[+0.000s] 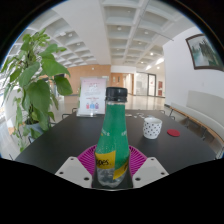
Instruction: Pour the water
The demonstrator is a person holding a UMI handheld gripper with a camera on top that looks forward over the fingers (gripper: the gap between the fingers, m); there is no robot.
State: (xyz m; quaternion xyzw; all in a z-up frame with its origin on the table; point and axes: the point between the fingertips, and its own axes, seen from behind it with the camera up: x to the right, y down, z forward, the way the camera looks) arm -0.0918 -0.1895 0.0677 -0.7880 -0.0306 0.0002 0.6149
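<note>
The jaws are clamping a green bottle, which is standing upright between the pink pads with its dark cap on, above the dark tabletop. A small white cup is sitting well beyond it, beside a red coaster. Pouring is not yet beginning; the bottle probably needs uncapping, carrying over and tilting.

Hand-held gripper clamped on green bottle w/ black cap, white cup beyond on dark table.
</note>
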